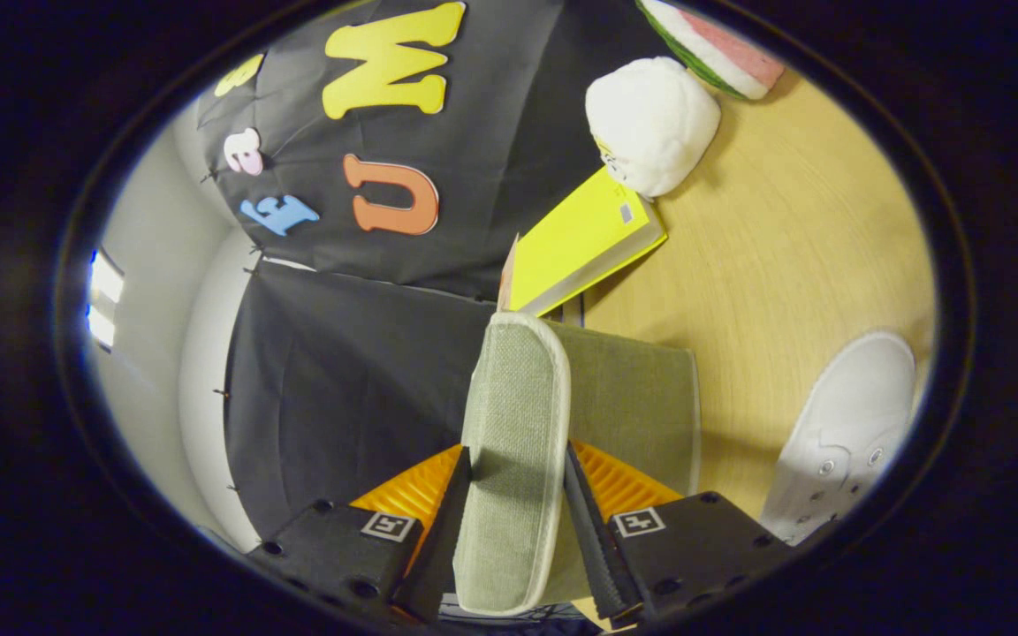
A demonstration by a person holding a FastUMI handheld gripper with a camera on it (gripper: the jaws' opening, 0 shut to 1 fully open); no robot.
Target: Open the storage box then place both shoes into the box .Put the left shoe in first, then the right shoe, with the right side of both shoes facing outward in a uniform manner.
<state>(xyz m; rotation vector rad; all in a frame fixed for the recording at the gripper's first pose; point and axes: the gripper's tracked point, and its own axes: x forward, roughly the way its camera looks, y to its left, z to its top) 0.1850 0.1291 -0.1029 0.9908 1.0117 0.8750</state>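
Storage box lid (513, 442), clamped between both fingers of the gripper (518, 521): sage-green woven fabric, off-white piping along the edge; box body (641, 397) behind it is the same green. Shoe (845, 433) near right: plain white canvas, metal eyelets. Far side: bright yellow book (575, 243), white plush (650, 124), plush watermelon slice (721, 53) in green, white and pink, all on a light wood-grain table (783, 265).

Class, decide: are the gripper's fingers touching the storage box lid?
Touching. In the gripper view, both fingers press against the green fabric lid held between them, one on each side, no gap visible.
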